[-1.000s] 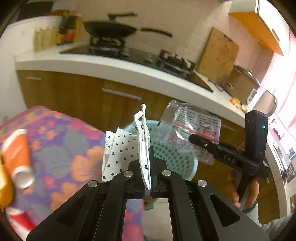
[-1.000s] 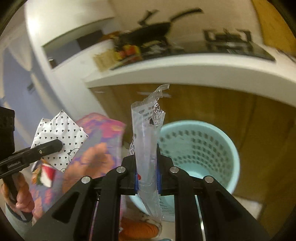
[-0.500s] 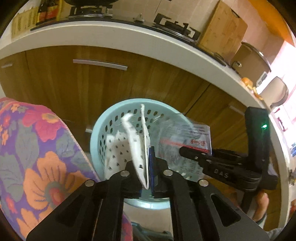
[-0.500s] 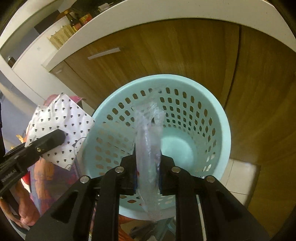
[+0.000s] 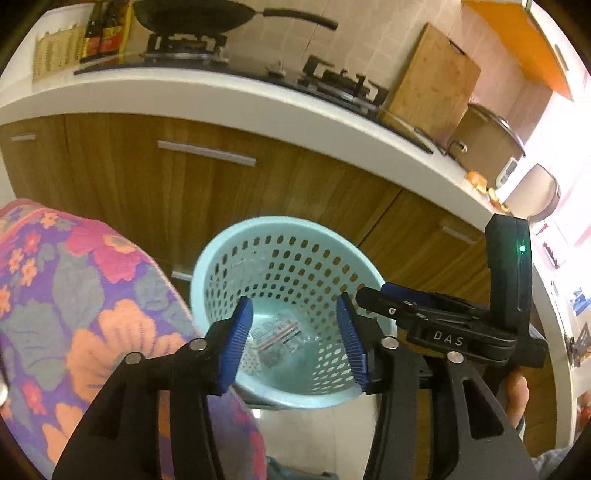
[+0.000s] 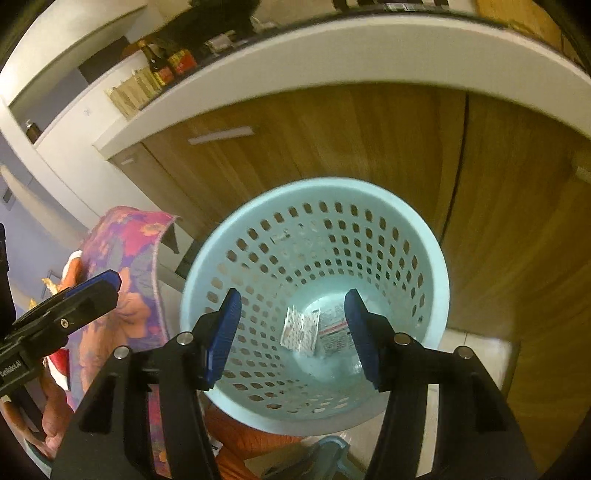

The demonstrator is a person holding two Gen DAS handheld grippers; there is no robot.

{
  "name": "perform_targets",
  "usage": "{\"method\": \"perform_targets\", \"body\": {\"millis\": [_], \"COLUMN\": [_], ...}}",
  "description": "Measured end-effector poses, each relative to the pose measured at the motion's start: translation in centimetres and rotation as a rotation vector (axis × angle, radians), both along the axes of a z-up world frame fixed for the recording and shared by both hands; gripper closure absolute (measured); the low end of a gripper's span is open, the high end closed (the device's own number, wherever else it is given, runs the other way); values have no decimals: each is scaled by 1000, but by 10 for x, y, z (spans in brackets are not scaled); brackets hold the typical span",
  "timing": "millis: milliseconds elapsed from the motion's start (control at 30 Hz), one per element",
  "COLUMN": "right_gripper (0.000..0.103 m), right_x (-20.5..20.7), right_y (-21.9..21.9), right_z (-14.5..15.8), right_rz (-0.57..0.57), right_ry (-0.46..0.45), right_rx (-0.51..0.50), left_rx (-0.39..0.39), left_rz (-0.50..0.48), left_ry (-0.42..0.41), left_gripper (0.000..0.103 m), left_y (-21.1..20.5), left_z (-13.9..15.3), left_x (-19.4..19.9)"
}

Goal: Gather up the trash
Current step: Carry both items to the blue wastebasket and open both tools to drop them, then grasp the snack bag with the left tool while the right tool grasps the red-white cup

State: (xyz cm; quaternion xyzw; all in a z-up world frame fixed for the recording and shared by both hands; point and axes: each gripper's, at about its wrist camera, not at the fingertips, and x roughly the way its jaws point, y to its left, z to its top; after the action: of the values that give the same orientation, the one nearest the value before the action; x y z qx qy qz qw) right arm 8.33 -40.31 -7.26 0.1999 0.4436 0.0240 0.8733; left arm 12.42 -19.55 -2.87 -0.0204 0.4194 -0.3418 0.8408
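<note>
A pale blue perforated waste basket (image 5: 236,240) (image 6: 424,236) stands on the floor in front of wooden cabinets. At its bottom lie a white dotted paper (image 6: 299,330) (image 5: 249,356) and a clear plastic wrapper (image 6: 334,332) (image 5: 277,332) with red print. My left gripper (image 5: 295,336) hangs above the basket, its jaws opening, with nothing between the blue pads. My right gripper (image 6: 291,332) is also over the basket, jaws opening and empty. Each gripper shows in the other's view, the right one (image 5: 443,328) held by a hand at the right, the left one (image 6: 62,314) at the left.
A table with a flowered cloth (image 5: 74,314) (image 6: 122,266) stands left of the basket. Behind runs a white counter (image 5: 221,96) with a stove, a pan (image 5: 192,14), a cutting board (image 5: 428,81) and pots. Pale floor tile (image 5: 295,432) shows below the basket.
Both grippers dropped toward the basket and opened. The dotted paper left the left gripper and the clear wrapper left the right one; both now lie at the basket's bottom.
</note>
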Motion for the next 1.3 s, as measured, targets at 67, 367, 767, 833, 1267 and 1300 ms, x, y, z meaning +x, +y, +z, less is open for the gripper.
{"method": "perform_targets", "body": {"millis": [67, 367, 767, 833, 1267, 1300], "right_gripper": [49, 49, 49, 49, 49, 49], "right_x": [-4, -22, -30, -31, -23, -21], "right_y": [9, 76, 235, 258, 371, 373], "right_z": [11, 59, 85, 88, 60, 58], "right_rz": [22, 171, 498, 540, 717, 720], "right_ry": [-44, -239, -342, -352, -297, -290], "right_rx": [-13, -35, -73, -70, -37, -38], "left_rx": [-8, -45, -35, -20, -46, -52], "left_rz": [17, 173, 538, 608, 992, 1008], "left_ry": [-23, -151, -266, -272, -54, -33], "left_gripper": [51, 38, 36, 34, 28, 28], "left_y": [8, 89, 253, 281, 422, 428], "left_z": [8, 54, 84, 84, 14, 8], "left_x": [-7, -49, -116, -128, -163, -161]}}
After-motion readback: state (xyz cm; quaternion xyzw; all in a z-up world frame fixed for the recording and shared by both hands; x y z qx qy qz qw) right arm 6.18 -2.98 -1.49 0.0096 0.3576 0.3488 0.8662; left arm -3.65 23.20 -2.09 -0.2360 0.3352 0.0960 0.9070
